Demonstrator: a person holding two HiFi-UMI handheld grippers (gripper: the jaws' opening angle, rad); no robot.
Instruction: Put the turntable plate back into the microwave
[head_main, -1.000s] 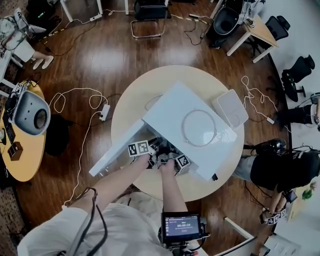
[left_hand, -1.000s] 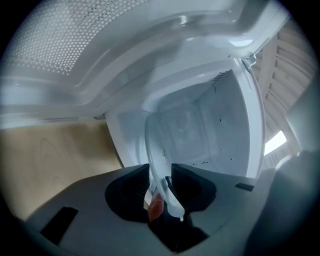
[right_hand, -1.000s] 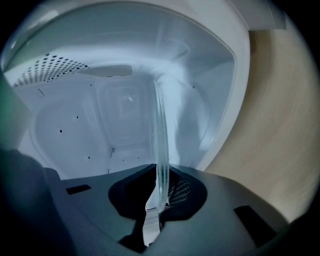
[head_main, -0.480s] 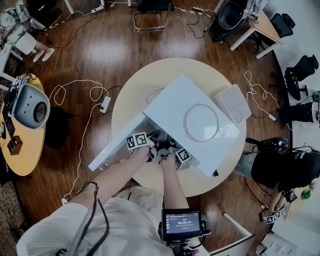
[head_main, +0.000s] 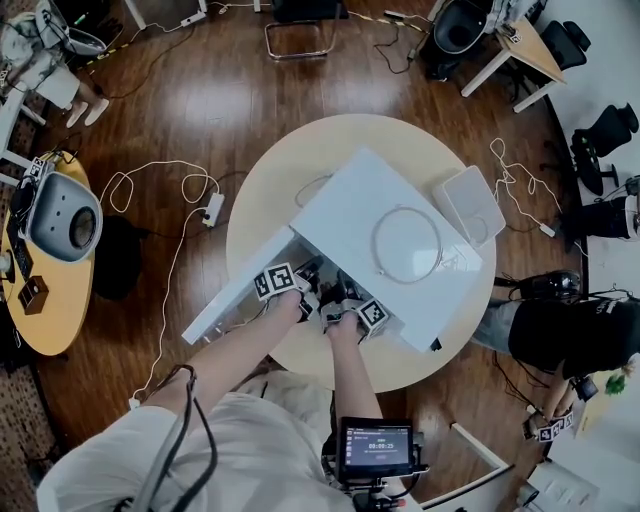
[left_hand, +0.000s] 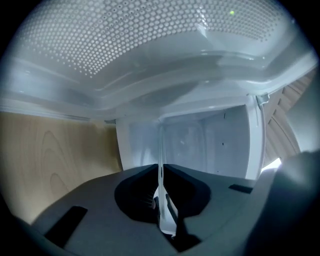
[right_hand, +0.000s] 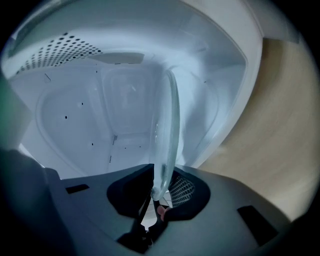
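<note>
A white microwave (head_main: 340, 215) stands on the round table (head_main: 265, 195), its door (head_main: 225, 300) swung open to the lower left. Both grippers reach into its mouth. The clear glass turntable plate (right_hand: 167, 120) is held edge-on inside the white cavity (right_hand: 95, 110). My left gripper (head_main: 305, 288) has just been closing, and its jaws (left_hand: 161, 167) now pinch the plate's thin rim (left_hand: 160, 150). My right gripper (head_main: 345, 300) has just been opening. The rim still sits between its jaws (right_hand: 162, 172), with a gap showing beside the meshed pad (right_hand: 181, 190).
A thin round ring (head_main: 407, 245) lies on the microwave's top. A flat white box (head_main: 468, 205) sits on the table to the right. A person (head_main: 570, 335) sits at the right. Cables and a power strip (head_main: 212, 210) lie on the wooden floor.
Both grippers stay at the microwave's mouth. Only the head view has drifted slightly.
</note>
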